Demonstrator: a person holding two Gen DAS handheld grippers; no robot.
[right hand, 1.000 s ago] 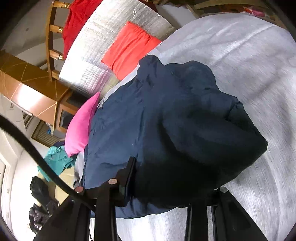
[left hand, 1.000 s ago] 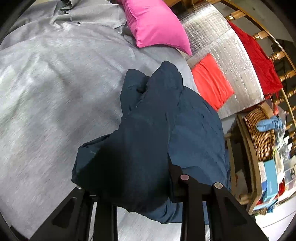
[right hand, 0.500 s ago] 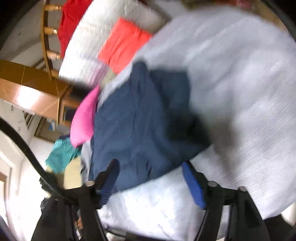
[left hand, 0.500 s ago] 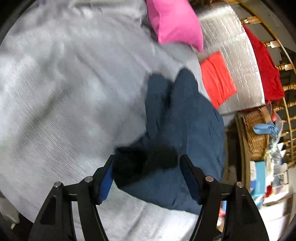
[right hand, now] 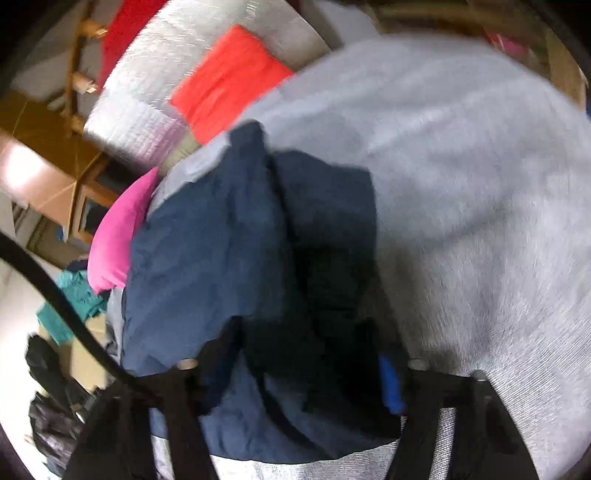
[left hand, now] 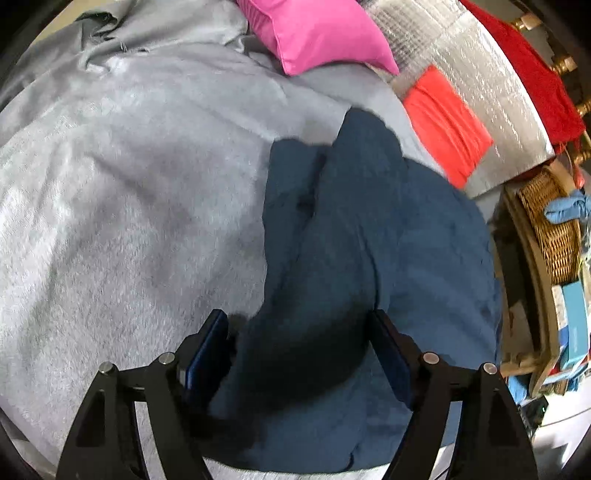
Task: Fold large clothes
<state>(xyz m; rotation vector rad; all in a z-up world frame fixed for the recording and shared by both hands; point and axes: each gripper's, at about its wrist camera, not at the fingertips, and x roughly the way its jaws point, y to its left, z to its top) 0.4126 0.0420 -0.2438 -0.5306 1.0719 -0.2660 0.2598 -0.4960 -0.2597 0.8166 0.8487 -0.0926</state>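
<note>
A: Starting close: left gripper (left hand: 299, 345) has its jaws spread wide, navy garment (left hand: 373, 258) bunched between the fingers but not pinched. Nothing held.

B: Right gripper (right hand: 308, 363)? That view is blurry.

A: Blurry, yes, but a blue pad shows apart from the other finger, so it reads as spread too, straddling the navy garment (right hand: 229, 258) without clamping.

B: Where's the cloth?

A: Lying on the grey bedspread (left hand: 129, 192), a doubled-over lump with a lengthwise crease, near the bed's edge on the basket side. Further off: pink pillow (left hand: 317, 33), orange-red cushion (left hand: 447, 125) against a silver quilted panel (left hand: 491, 92), wicker basket (left hand: 550, 225) beside the bed.

B: Step?

A: My guess: a fold is laid down and both grippers are off it. It looks lumpy, not flat.

B: Next?

A: Probably pinch an outer edge with each gripper and square it or fold again. Needs a clean edge, not the bunched middle.
</note>
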